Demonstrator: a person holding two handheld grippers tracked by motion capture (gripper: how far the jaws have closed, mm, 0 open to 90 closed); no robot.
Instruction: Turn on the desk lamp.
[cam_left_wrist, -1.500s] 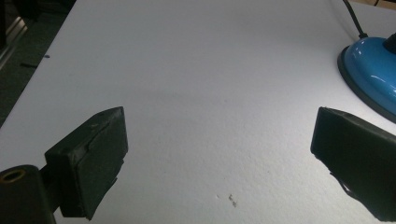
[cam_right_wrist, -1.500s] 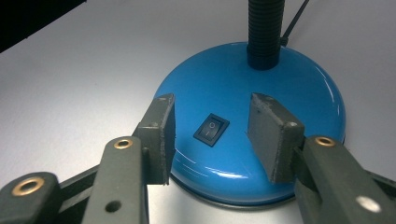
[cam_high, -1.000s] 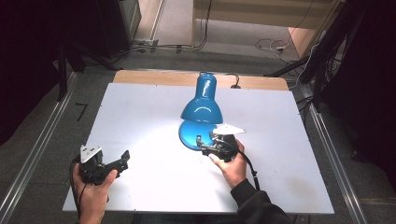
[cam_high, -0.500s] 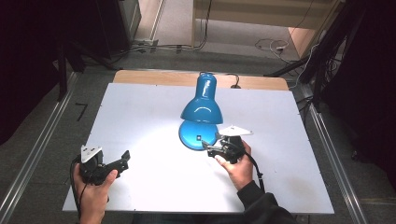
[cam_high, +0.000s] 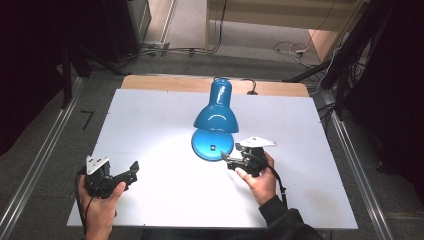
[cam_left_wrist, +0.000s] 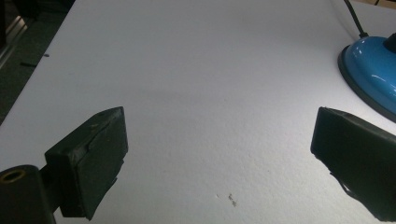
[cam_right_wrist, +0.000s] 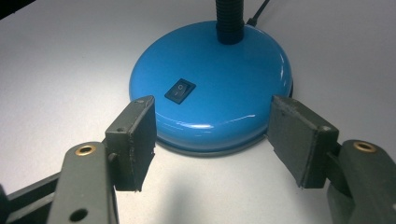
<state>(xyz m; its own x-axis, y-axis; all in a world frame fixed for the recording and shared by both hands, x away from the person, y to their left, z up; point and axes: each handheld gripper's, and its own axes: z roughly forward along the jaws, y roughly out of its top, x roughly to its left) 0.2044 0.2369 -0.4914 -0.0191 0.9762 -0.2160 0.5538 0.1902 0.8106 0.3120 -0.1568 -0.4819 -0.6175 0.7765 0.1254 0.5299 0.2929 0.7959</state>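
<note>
A blue desk lamp stands mid-table, its shade (cam_high: 216, 117) bent low over its round base (cam_high: 212, 144). A black rocker switch (cam_right_wrist: 180, 90) sits on top of the base (cam_right_wrist: 219, 84). My right gripper (cam_high: 226, 159) lies just at the base's near right edge, pointing at it. In the right gripper view its jaws (cam_right_wrist: 212, 135) are open, spread about as wide as the base's front rim and not touching it. My left gripper (cam_high: 134, 170) rests at the table's near left, open and holding nothing (cam_left_wrist: 219, 135), with the lamp base (cam_left_wrist: 371, 70) far off to its right.
The white tabletop (cam_high: 150, 125) ends in a wooden strip (cam_high: 165, 82) at the back. The lamp's black cable (cam_left_wrist: 352, 18) runs off behind the base. Metal rails (cam_high: 35, 165) flank the table on both sides.
My right gripper has shifted slightly to the right beside the lamp base. The left gripper and the lamp have not moved.
</note>
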